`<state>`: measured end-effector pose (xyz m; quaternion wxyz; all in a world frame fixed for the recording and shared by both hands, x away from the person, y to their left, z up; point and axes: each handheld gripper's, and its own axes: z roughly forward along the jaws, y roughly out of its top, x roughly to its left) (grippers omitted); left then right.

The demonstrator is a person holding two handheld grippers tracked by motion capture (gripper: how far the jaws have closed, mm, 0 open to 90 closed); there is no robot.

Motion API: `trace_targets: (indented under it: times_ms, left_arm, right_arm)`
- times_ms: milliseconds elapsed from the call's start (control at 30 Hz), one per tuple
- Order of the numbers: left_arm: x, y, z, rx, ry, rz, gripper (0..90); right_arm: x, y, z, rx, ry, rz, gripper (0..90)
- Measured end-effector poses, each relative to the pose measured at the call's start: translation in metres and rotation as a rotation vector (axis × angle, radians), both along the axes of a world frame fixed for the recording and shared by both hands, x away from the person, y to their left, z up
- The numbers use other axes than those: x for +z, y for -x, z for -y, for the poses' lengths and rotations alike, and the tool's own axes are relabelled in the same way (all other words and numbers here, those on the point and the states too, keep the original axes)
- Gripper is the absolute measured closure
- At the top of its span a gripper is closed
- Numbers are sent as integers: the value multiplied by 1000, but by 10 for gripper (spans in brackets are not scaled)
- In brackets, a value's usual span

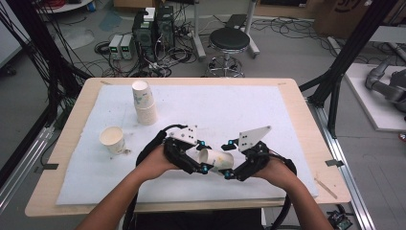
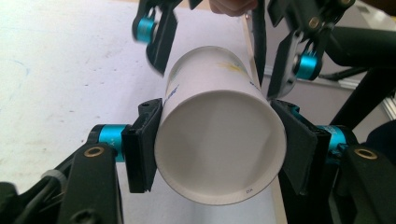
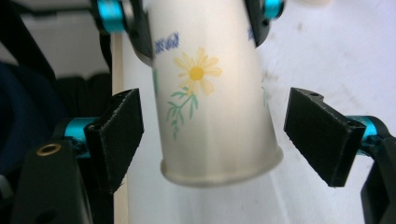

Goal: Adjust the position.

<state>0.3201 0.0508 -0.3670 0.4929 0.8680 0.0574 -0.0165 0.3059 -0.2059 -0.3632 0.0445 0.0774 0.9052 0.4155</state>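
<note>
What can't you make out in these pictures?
- How many cups form the upside-down stack: high view, too small.
- Inside of the upright cup: high view, angle hides it.
- Held cup's tiny rim print: left gripper view, too small.
- Its flower-side blue print: right gripper view, blurred.

Light wood table (image 1: pixel 306 143) with a white mat (image 1: pixel 230 110) covering most of the top. Grey concrete floor (image 1: pixel 287 52) behind it, littered with tangled cables (image 1: pixel 163 60). Black round stool (image 1: pixel 230 39) on a chrome base just past the table's far edge. Two dark computer towers (image 1: pixel 154 26) and small white boxes (image 1: pixel 120 46) on the floor at back left. Black frame struts (image 1: pixel 344 62) at right, black cable bundles (image 1: pixel 28 52) at left. White platform (image 1: pixel 373 96) at far right holding a grey machine part (image 1: pixel 385 81). Even indoor light.
</note>
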Motion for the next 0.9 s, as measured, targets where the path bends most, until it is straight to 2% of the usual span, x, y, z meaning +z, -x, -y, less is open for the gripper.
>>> trace_targets:
  times_ms: [167, 267, 333, 467, 633, 900]
  left_arm:
    - [-3, 0, -7, 10, 61, 8, 374]
    - [-8, 0, -10, 19, 87, 14, 375]
    - [-11, 1, -11, 34, 111, 2, 374]
    - [-16, 1, -16, 43, 134, 11, 375]
    - [-17, 3, -20, 62, 189, 16, 375]
    - [-14, 5, -26, 58, 234, 25, 375]
  right_arm:
    - [-2, 5, 13, -41, -127, 29, 203]
    - [-7, 6, 19, -76, -178, 32, 203]
    - [-10, 8, 23, -87, -223, 35, 203]
    - [-17, 11, 30, -114, -297, 51, 205]
    - [-25, 14, 35, -127, -343, 45, 206]
    - [-30, 14, 38, -118, -362, 25, 207]
